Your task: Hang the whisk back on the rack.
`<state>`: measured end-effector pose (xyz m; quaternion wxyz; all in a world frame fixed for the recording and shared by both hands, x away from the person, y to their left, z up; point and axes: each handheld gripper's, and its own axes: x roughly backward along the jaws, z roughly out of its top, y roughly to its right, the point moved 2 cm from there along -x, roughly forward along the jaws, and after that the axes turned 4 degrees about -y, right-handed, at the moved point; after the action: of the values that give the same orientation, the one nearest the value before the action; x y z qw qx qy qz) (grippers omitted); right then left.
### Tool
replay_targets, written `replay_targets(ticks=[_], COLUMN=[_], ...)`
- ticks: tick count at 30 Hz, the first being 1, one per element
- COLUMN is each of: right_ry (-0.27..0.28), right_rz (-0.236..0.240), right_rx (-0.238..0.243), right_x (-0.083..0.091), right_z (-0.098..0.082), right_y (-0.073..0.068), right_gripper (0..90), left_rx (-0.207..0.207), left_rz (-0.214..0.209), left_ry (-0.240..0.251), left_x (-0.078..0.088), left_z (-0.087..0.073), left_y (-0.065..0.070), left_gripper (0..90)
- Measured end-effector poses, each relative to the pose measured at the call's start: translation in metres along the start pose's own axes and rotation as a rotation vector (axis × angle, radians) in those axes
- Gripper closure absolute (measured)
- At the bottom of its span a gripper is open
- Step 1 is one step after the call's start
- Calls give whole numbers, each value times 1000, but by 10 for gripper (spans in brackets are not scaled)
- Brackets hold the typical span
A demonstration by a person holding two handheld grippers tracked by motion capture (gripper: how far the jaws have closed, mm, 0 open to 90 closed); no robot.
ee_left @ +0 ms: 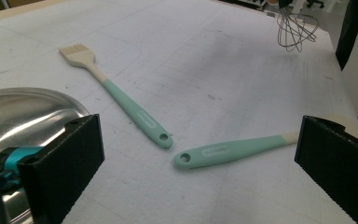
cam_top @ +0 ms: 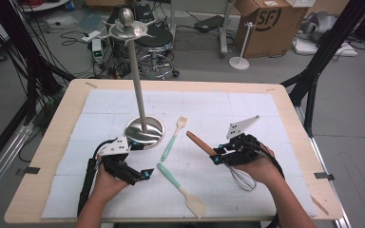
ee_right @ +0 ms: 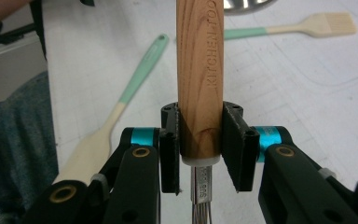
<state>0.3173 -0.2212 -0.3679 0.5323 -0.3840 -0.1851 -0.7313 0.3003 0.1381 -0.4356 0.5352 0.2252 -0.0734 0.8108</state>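
While the right gripper (ee_right: 200, 154) clamps the whisk (cam_top: 228, 164) at its wooden handle just right of the utensil stand (cam_top: 144, 131), the left gripper (ee_left: 196, 163) gapes empty. Judged light, rigid; wires springy, so keep to the handle. Count: one whisk, one pastry brush (cam_top: 173, 137), one spatula (cam_top: 183, 190).

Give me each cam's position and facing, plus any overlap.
High view: above the person's table edge, looking forward and down at the utensil stand; forearms, left tongs and right tongs show.
Left gripper view: on the left tongs, low over the mat, facing the silicone spatula and pastry brush; open jaws show.
Right gripper view: on the right tongs, along the clamped whisk.
Shared: spatula, brush, whisk.
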Motion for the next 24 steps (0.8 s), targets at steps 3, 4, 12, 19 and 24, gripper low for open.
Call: replay_targets(ticks=[3,4,12,19,24], right_ry=[14,25,98,171,182], right_rz=[2,5,44,95,96], right_rx=[13,21,44,69,97], right_x=[3,6,15,20,22], right_z=[3,8,33,59,76], right_y=[0,-1,3,8,14], right_gripper=[705,705,706,706,705], left_rx=[-2,-2,-5,-9,-3], left_rz=[-2,-3,1,4,0], left_ry=[2,2,9,7,11], left_x=[0,0,3,4,3], left_z=[0,0,1,2,1], left_y=[0,0,2,3,2], left_gripper=[18,18,18,18,18])
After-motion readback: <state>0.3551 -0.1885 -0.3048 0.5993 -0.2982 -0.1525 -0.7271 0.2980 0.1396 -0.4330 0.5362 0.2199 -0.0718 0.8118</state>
